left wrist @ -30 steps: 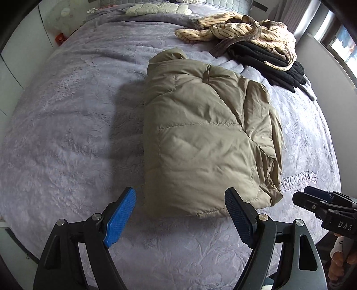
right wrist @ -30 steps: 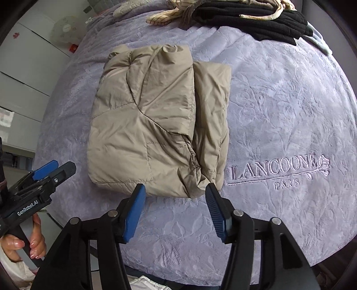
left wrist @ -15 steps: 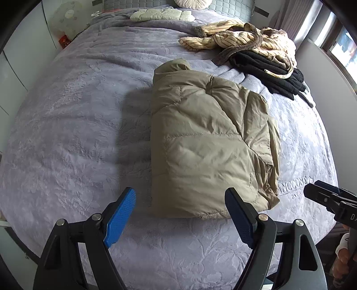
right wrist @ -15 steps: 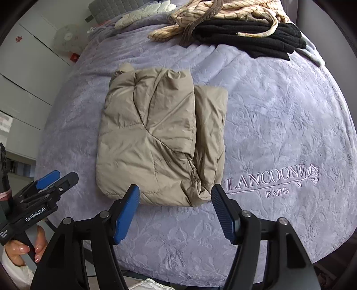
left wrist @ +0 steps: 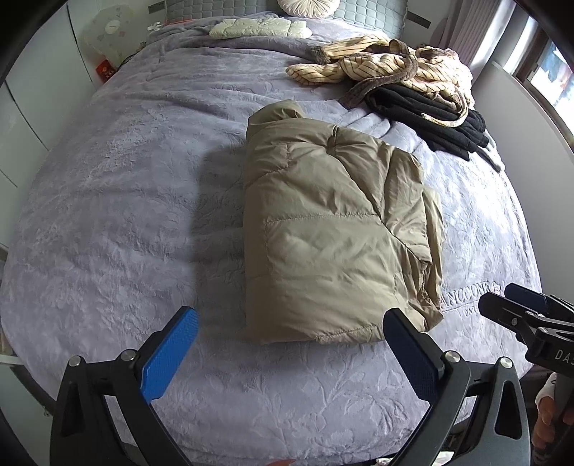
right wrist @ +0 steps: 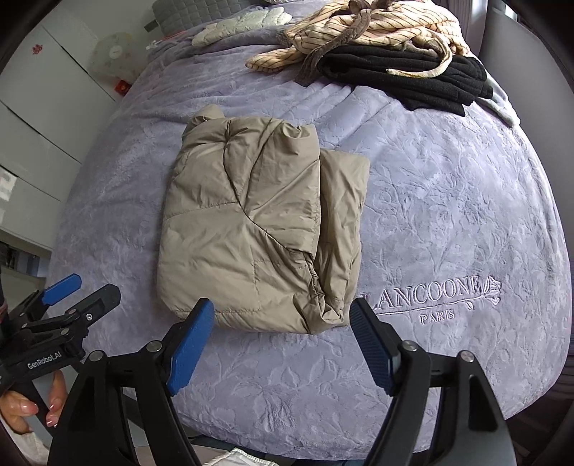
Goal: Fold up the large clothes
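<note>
A khaki puffer jacket lies folded into a thick rectangle in the middle of the purple bedspread; it also shows in the right wrist view. My left gripper is open and empty, held above the near bed edge just short of the jacket's near hem. My right gripper is open and empty, also just short of the near hem. Each gripper shows in the other's view, the right one and the left one.
A striped beige garment and folded black clothes lie at the far right of the bed. A pale cushion and headboard are at the back. White cabinets stand on the left. Embroidered "LANCOONE PARIS" lettering marks the bedspread.
Both grippers have drawn back and up from the jacket, so more of the bed shows. Both stay open and empty. The jacket has not moved.
</note>
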The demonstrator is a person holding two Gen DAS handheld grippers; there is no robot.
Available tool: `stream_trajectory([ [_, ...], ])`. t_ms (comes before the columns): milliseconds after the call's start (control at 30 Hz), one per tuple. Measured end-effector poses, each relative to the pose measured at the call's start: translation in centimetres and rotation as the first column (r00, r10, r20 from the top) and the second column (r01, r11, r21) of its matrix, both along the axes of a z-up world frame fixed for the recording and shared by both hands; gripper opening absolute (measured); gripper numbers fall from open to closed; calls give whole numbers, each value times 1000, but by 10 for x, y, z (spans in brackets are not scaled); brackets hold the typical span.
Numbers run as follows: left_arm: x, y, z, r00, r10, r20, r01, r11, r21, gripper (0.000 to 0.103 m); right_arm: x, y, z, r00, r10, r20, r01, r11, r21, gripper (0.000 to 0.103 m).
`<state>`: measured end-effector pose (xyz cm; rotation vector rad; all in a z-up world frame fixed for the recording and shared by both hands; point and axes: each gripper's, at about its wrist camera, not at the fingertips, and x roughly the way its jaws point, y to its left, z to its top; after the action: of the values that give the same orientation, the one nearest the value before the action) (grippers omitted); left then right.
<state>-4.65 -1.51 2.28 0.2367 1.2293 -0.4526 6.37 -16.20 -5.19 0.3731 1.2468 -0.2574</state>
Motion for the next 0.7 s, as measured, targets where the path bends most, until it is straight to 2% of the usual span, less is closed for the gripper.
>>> stream_trajectory([
  [233,-4,3,1,1000,12,6,-13,1000,11,103,-3,1,-3,1000,-18,-8,18,1000,-19,87],
  [533,-7,5,18,996,29,84,-30,999,19,103,-10,-1,23,995,-70,77,84,978,-193,88],
  [700,-7,8,37,989,48,143,-45,999,-23,103,-10,6,44,991,-45,126,73,970,-230,88],
])
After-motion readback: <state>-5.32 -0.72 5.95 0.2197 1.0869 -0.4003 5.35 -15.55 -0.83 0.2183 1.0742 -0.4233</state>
